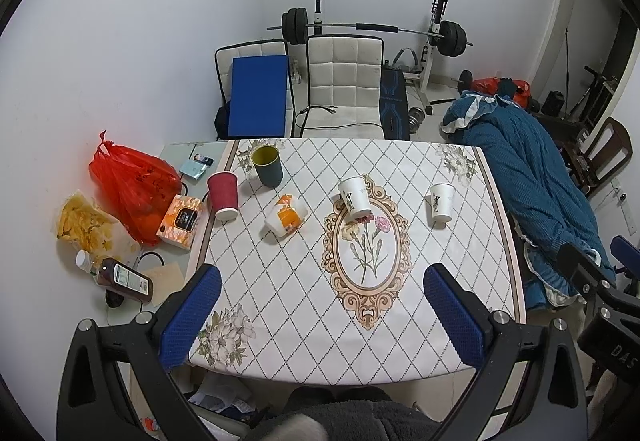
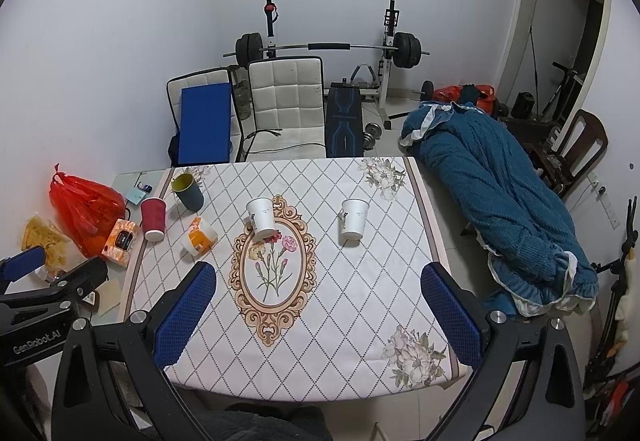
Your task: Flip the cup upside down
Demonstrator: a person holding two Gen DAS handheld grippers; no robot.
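Several cups stand on the patterned tablecloth (image 1: 304, 281). A dark teal cup (image 1: 267, 166) with a yellow inside stands mouth up at the far left. A red paper cup (image 1: 224, 196), an orange-and-white cup (image 1: 285, 220) and two white paper cups (image 1: 355, 198) (image 1: 441, 202) appear to rest mouth down. They also show in the right wrist view: teal (image 2: 188, 191), red (image 2: 153, 218), orange (image 2: 198, 237), white (image 2: 261, 218) (image 2: 353, 218). My left gripper (image 1: 322, 283) and right gripper (image 2: 318, 281) are open and empty, above the table's near edge.
Left of the cloth lie a red plastic bag (image 1: 132, 185), an orange box (image 1: 181, 218), a snack bag (image 1: 86, 225) and a bottle (image 1: 120, 275). Two white chairs (image 1: 344, 81) stand behind the table. A blue quilt (image 1: 532, 177) lies to the right.
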